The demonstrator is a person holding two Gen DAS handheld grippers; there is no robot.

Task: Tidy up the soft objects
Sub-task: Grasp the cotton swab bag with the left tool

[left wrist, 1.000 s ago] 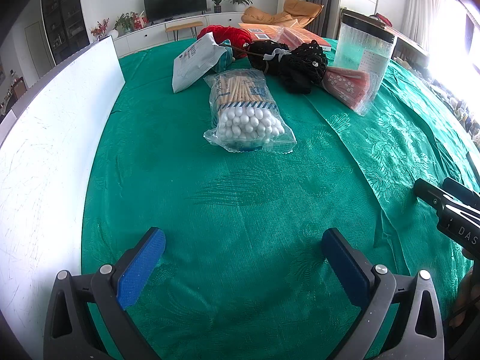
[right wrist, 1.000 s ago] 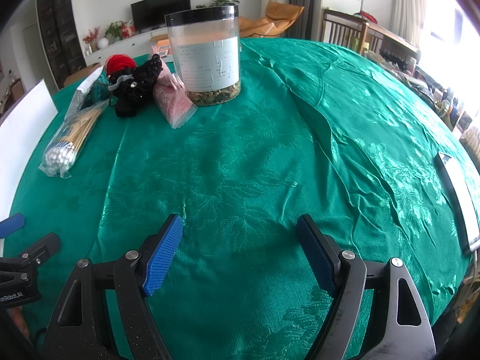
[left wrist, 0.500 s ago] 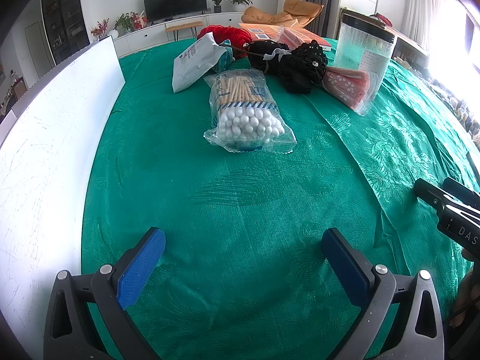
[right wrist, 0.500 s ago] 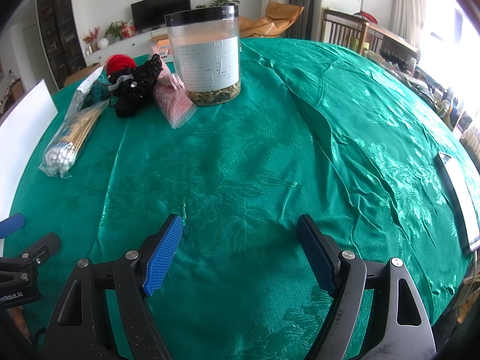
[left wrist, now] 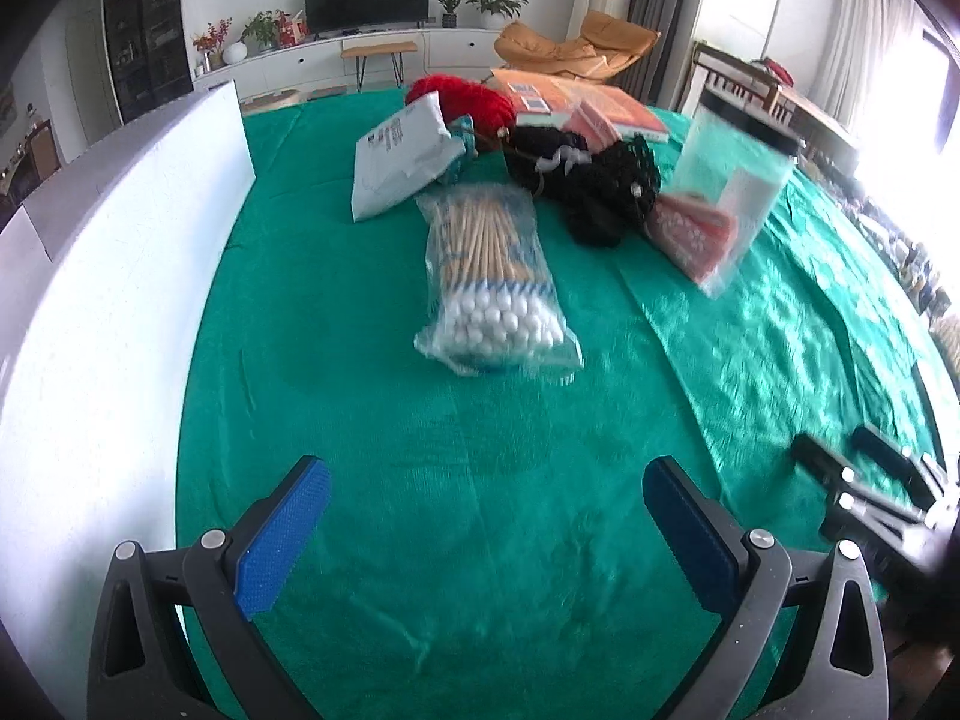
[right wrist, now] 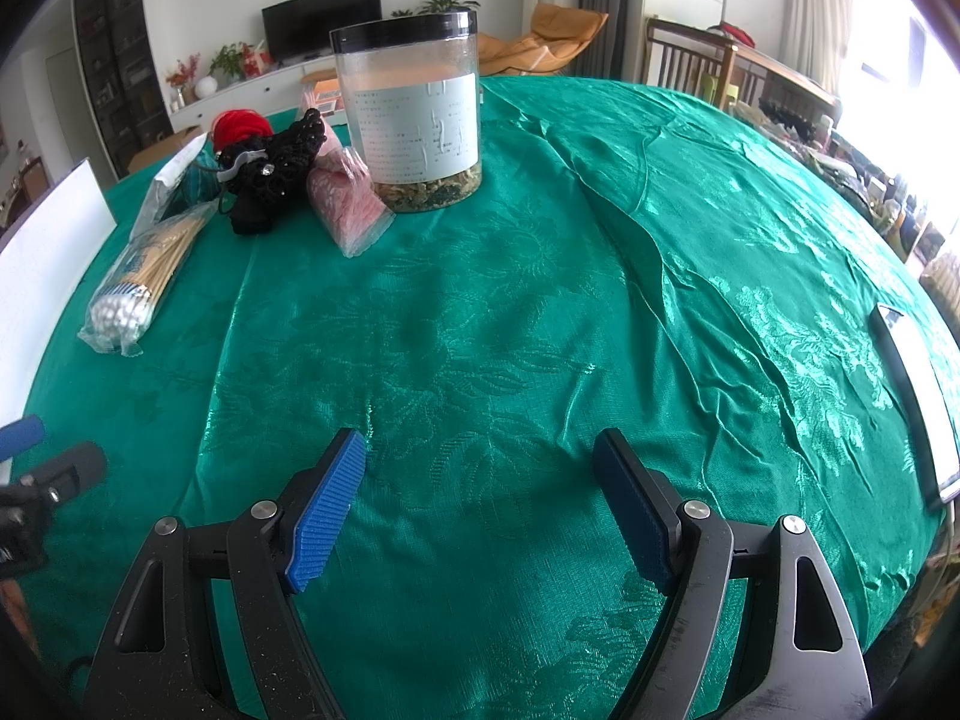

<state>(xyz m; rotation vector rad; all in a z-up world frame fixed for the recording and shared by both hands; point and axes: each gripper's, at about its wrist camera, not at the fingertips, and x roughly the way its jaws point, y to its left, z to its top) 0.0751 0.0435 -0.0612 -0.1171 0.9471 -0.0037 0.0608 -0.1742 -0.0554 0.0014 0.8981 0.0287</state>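
A clear bag of cotton swabs [left wrist: 492,282] lies on the green tablecloth [left wrist: 420,480], straight ahead of my open, empty left gripper [left wrist: 486,516]. Behind it lie a white pouch [left wrist: 399,159], a black knitted item [left wrist: 591,183], red yarn [left wrist: 474,99] and a pink packet [left wrist: 696,234]. In the right wrist view the same swab bag [right wrist: 144,276], black item [right wrist: 270,171] and pink packet [right wrist: 348,201] sit far left of my open, empty right gripper [right wrist: 480,510].
A tall clear jar with a black lid [right wrist: 414,114] stands behind the pink packet. A white board [left wrist: 102,276] stands along the table's left side. Orange books [left wrist: 576,105] lie at the back. A flat phone-like slab [right wrist: 912,390] lies at the right edge.
The left gripper has shifted, so the scene sits a little lower and is blurred by motion. The right gripper's view is nearly unchanged. Both stay open.
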